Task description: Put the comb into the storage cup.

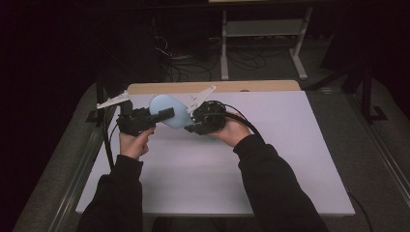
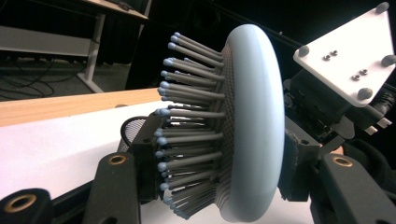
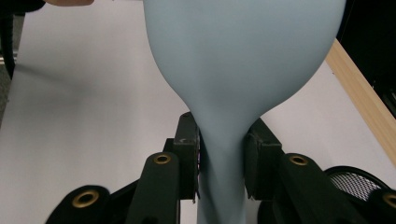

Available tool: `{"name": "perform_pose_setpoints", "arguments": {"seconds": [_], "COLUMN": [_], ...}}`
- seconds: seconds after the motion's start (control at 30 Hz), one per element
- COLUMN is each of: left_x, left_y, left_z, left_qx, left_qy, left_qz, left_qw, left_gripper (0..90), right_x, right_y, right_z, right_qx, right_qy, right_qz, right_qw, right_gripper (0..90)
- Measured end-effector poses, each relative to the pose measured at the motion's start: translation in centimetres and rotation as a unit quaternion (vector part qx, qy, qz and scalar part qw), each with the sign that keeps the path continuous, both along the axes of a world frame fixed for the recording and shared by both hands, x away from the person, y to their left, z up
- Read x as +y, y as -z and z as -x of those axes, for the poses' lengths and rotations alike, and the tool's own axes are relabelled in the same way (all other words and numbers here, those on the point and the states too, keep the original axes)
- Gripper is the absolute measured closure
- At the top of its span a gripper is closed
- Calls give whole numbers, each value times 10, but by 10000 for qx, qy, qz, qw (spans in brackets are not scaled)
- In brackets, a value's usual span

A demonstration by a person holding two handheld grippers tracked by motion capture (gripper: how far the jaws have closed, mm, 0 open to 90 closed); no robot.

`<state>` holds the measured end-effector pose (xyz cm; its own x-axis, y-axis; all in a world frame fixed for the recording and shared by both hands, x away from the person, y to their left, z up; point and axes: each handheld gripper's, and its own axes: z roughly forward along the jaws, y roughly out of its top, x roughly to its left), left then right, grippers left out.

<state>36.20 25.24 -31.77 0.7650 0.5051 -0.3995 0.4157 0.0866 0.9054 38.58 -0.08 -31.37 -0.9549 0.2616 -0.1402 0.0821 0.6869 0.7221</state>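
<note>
My forearms enter at the near edge; both tongs meet over the table (image 1: 290, 159) at its far left. My right gripper (image 3: 223, 161) pinches the pale blue hairbrush (image 1: 169, 111) by its narrow handle. My left gripper (image 2: 224, 184) straddles the head, jaws on bristles (image 2: 191, 121) and back; I cannot tell whether they grip. Seat the left pads squarely on the rim before loosening the right, keeping the brush clear of the table.
</note>
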Motion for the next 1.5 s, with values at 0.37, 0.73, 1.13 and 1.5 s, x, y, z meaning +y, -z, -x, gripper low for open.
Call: {"name": "perform_pose_setpoints", "arguments": {"seconds": [0.37,0.73,1.13,1.5], "left_x": [8,3,-9,-16], "left_y": [0,-9,-19,-27], "left_z": [0,7,4,1], "left_qx": [105,-208,-320,-369], "left_qy": [-60,-129,-67,-18], "left_qz": [-115,-489,-818,-966], "left_qw": [9999,9985,9961,9946], "left_gripper": [483,511,528,527], "right_x": [10,15,1,-7], "right_y": [10,14,5,8], "right_z": [-3,-6,-9,-8], "right_qx": [81,170,457,551], "right_qy": [-3,17,145,457], "right_qz": [-186,-340,-623,-578], "right_qw": [9998,9993,9969,9958], "right_gripper": [687,663,445,101]}}
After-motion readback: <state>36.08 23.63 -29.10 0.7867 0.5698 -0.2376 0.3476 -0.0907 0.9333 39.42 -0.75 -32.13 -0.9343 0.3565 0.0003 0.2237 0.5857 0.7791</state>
